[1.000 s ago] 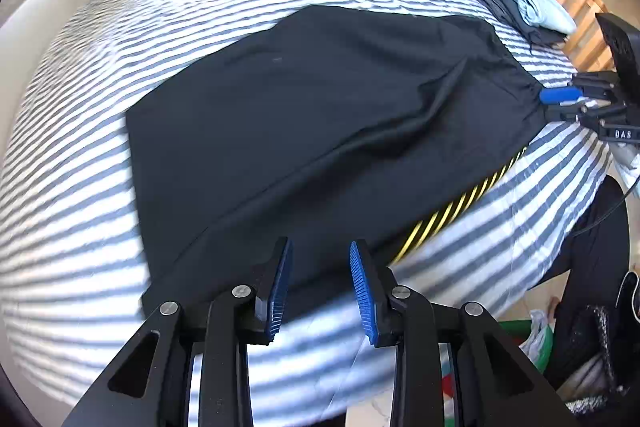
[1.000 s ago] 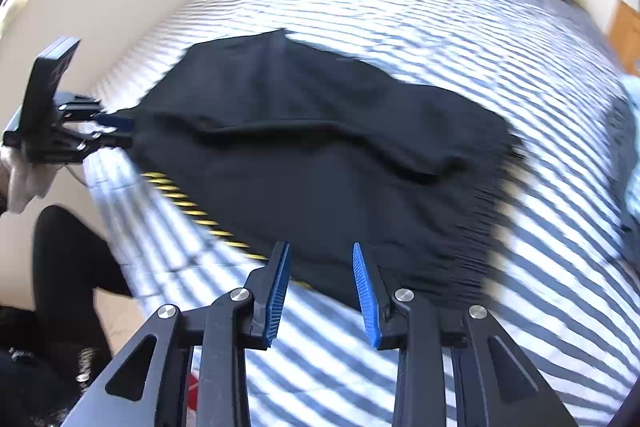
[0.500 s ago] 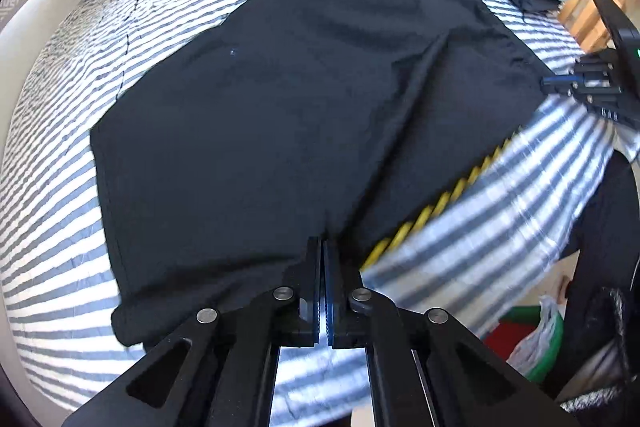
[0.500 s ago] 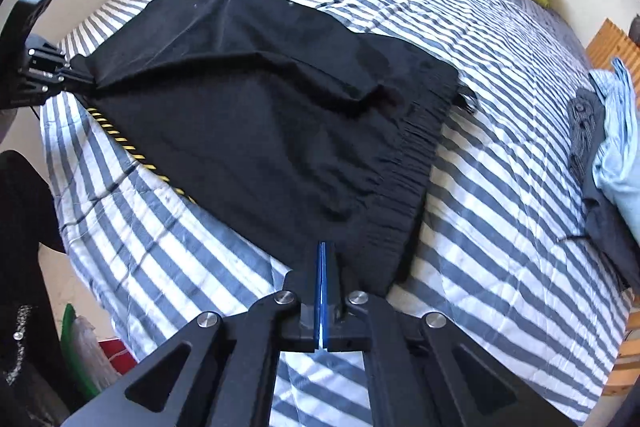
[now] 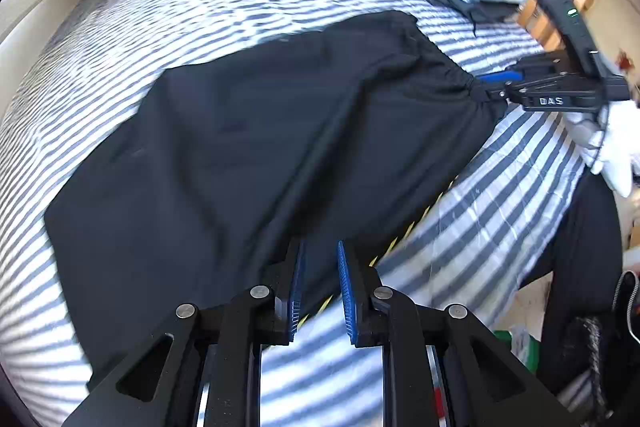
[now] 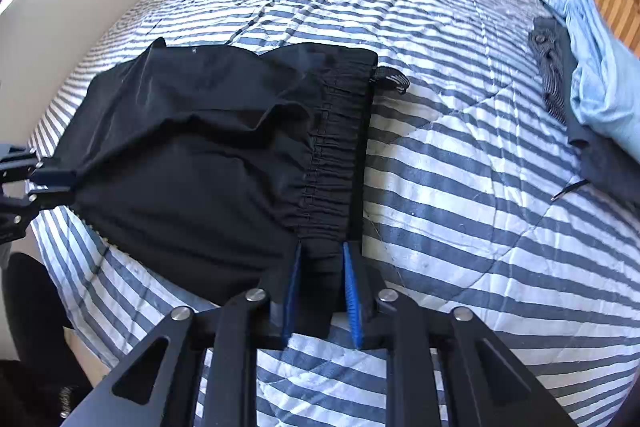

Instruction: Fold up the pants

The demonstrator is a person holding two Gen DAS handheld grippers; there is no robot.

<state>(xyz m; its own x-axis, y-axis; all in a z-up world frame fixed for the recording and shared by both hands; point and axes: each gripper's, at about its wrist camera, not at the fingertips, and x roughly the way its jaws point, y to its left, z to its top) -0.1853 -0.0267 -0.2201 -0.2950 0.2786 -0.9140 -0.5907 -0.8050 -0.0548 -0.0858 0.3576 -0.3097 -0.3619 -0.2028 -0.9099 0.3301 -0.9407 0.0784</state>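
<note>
Black pants [image 6: 208, 163] lie along the near edge of the striped bed [image 6: 460, 187], long axis running hand to hand. Right gripper [image 6: 320, 287] clamps the waistband corner, left gripper [image 5: 318, 287] the leg-end hem; both jaws have just widened, fabric between them.

matt black cloth pants [image 5: 248, 147], quilted bedspread [image 6: 460, 187] (cotton-looking)

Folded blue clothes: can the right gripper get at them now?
Probably not yet. The right gripper, whose jaws have just been opening, has the waistband of the pants between them. Bare striped bedspread leaves the way to the folded blue clothes free, but it must let go first.
</note>
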